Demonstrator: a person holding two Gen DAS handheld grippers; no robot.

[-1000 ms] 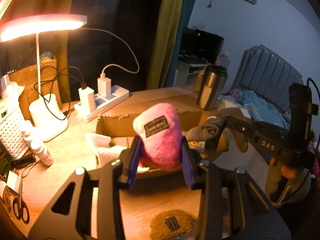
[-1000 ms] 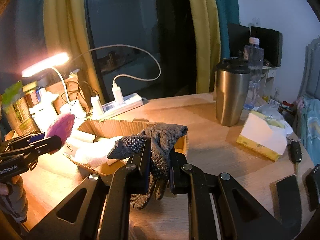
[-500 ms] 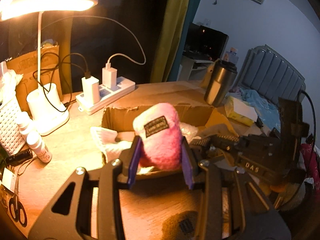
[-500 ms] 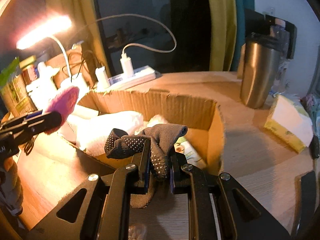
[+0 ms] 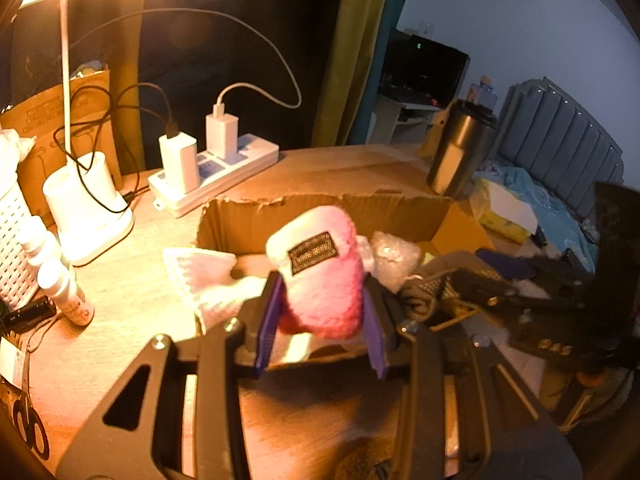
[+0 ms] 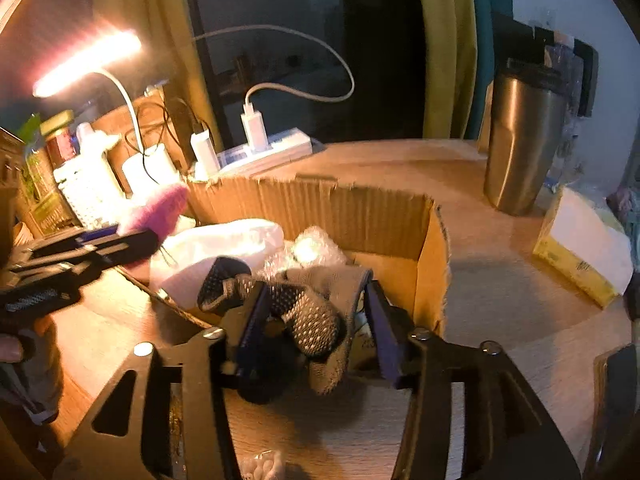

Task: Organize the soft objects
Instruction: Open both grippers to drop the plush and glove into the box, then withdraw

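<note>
My left gripper (image 5: 322, 320) is shut on a pink plush piece (image 5: 320, 276) with a dark label, held over the near edge of an open cardboard box (image 5: 320, 212). In the right wrist view that pink plush (image 6: 160, 210) shows at the left by the box's corner. My right gripper (image 6: 314, 324) has its jaws opening over the box (image 6: 340, 208). The grey dotted glove (image 6: 312, 308) lies loose between them, sagging toward the left finger. A white cloth (image 6: 224, 248) and bubble wrap (image 6: 308, 248) lie inside the box.
A lit desk lamp (image 5: 84, 216) and a power strip with chargers (image 5: 212, 180) stand behind the box. A steel tumbler (image 6: 520, 140) and a tissue pack (image 6: 580, 252) sit to the right. Small bottles (image 5: 64, 284) and scissors (image 5: 30, 428) lie at the left.
The right gripper's jaws have parted and the glove now slumps between them over the box. Both grippers have come lower and closer to the box; the left keeps its hold on the pink plush.
</note>
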